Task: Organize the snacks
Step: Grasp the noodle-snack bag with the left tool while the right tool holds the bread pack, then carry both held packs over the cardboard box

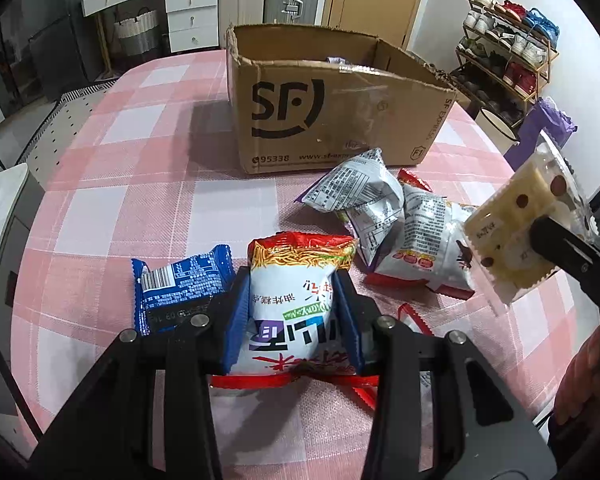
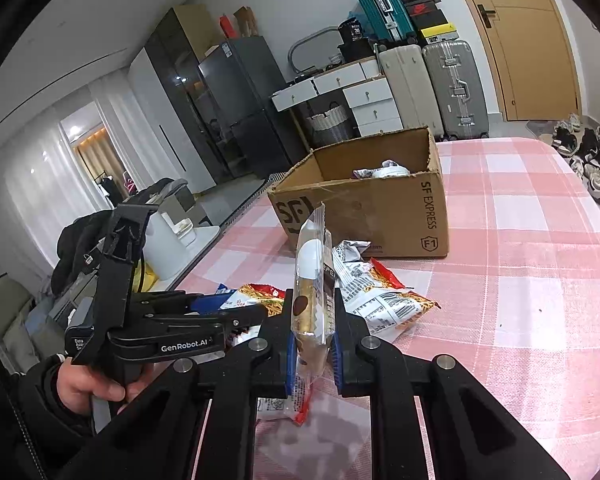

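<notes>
Above the checked tablecloth [image 1: 140,184], left gripper [image 1: 292,300] pinches a puffy noodle-snack bag [image 1: 296,280], right gripper [image 2: 311,336] clamps a clear-wrapped biscuit pack [image 2: 310,280]; either slippery wrapper might slide out before reaching the SF Express box [image 1: 332,120].

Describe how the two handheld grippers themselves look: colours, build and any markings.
Both are matte black linkage frames with silver pivot pins and ribbed blue pads on the fingers. The left gripper shows white "GenRobot.AI" lettering on its side and a black pistol-style handle. The right gripper has the same build. The hand wears a dark sleeve.

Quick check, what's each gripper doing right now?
Left gripper: closed on the noodle snack bag.
Right gripper: closed on the clear-wrapped pastry, held off the table.
</notes>
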A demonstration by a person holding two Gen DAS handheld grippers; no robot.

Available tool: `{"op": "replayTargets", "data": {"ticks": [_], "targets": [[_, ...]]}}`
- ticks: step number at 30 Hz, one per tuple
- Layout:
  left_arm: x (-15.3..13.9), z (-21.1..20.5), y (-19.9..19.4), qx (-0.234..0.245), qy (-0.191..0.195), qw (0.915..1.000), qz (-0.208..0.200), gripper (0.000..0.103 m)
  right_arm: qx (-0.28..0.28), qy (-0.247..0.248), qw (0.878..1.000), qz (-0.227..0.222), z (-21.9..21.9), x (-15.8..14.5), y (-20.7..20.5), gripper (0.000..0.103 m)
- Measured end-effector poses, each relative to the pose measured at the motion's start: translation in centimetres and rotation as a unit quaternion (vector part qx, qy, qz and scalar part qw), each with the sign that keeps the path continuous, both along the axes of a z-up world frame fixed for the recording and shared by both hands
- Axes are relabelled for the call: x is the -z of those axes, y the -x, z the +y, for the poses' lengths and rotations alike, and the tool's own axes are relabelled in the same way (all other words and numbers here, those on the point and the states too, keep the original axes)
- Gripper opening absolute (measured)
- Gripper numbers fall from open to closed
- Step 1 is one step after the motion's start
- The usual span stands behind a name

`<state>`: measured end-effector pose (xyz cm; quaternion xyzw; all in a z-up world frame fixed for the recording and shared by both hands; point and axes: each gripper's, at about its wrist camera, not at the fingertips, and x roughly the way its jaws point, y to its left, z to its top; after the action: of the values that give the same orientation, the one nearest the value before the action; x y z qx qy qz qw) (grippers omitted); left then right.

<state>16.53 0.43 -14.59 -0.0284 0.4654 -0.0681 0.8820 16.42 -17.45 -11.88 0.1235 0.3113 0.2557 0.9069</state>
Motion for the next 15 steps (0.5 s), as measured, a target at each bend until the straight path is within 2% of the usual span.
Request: {"op": "replayTargets", "data": {"ticks": [15], "targets": [[-4.3, 1.1, 2.4, 0.01, 0.016, 0.9989, -0.043, 0.038, -0.005, -0.009, 1.0, -0.01, 0.7, -1.2, 0.0, 0.013]]}}
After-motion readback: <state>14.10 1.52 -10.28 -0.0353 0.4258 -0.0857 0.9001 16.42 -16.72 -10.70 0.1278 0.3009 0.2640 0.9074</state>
